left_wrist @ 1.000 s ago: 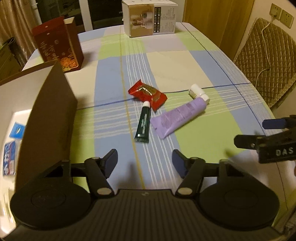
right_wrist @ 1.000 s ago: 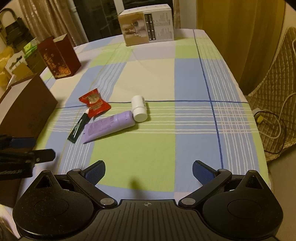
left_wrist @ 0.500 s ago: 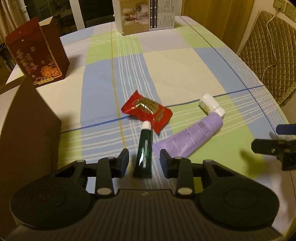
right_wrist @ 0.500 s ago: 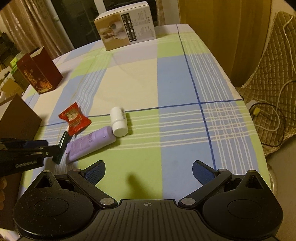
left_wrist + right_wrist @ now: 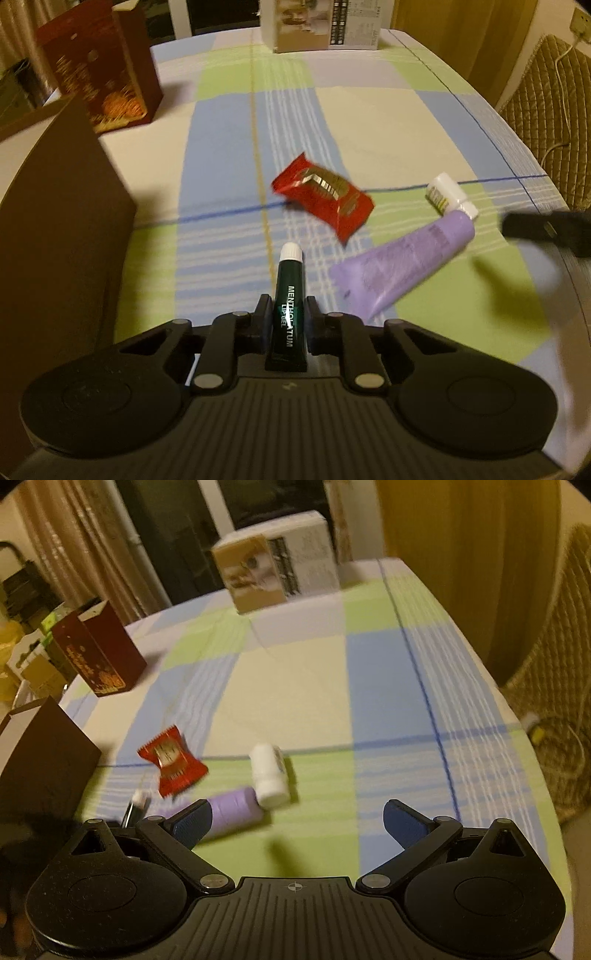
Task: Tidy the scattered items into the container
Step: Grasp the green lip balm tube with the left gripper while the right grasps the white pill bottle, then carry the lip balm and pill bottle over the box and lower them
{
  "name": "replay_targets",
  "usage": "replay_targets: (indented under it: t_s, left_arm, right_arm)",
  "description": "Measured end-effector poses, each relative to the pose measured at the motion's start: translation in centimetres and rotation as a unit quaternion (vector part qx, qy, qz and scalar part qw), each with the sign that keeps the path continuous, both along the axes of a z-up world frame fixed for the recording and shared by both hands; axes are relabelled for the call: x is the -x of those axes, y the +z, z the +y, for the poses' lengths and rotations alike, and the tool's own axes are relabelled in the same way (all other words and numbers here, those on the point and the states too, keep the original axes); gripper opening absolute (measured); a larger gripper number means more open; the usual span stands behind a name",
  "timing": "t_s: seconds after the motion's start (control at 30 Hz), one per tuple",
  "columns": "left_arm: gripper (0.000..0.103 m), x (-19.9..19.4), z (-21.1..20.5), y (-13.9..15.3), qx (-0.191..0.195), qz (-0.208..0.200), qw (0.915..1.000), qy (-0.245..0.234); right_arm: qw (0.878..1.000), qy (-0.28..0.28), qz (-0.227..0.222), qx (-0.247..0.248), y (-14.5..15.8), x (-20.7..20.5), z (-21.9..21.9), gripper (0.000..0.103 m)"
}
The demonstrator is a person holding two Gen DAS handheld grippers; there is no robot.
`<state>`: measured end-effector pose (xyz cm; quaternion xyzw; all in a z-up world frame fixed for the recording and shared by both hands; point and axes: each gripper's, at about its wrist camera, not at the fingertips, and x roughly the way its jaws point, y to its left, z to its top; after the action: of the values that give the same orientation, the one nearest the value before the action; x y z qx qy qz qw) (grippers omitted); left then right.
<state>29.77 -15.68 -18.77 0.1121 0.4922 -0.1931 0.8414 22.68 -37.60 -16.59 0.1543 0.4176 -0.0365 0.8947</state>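
Observation:
My left gripper (image 5: 287, 319) is shut on the dark green lip-gel tube (image 5: 289, 301), whose white cap points away from me. Just beyond lie a red snack packet (image 5: 323, 194), a purple tube (image 5: 402, 260) and a small white bottle (image 5: 445, 195). The brown cardboard container (image 5: 62, 229) stands close on the left. My right gripper (image 5: 297, 821) is open above the checked cloth. Its left finger overlaps the purple tube (image 5: 234, 808), with the white bottle (image 5: 269, 775) and red packet (image 5: 171, 766) further out. The green tube's cap (image 5: 138, 799) shows blurred at lower left.
A dark red carton (image 5: 98, 62) stands at the back left and a white printed box (image 5: 319, 22) at the far edge of the checked tablecloth (image 5: 369, 107). A quilted chair (image 5: 550, 96) with a cable is off the table's right side. Curtains hang behind.
My left gripper moved forward over the green tube and shut on it. My right gripper came closer to the purple tube and white bottle, staying open.

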Motion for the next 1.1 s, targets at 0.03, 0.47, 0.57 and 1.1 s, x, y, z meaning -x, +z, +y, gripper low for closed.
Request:
replay_targets:
  t_s: [0.03, 0.47, 0.57, 1.1]
  left_arm:
    - [0.014, 0.5, 0.4, 0.0, 0.001, 0.001, 1.0, 0.001]
    - [0.015, 1.3, 2.0, 0.1, 0.019, 0.022, 0.9995, 0.011]
    - [0.015, 0.8, 1.3, 0.0, 0.01, 0.021, 0.9997, 0.002]
    - [0.013, -0.2, -0.3, 0.0, 0.006, 0.019, 0.9997, -0.016]
  right_arm:
    - [1.0, 0.009, -0.002, -0.001, -0.2, -0.6, 0.2, 0.083]
    - [0.997, 0.043, 0.025, 0.066, -3.4, -6.0, 1.5, 0.044]
    - [0.991, 0.062, 0.03, 0.114, -3.6, -5.7, 1.9, 0.03]
    - [0.99, 0.07, 0.039, 0.12, -3.4, -4.2, 2.0, 0.03]
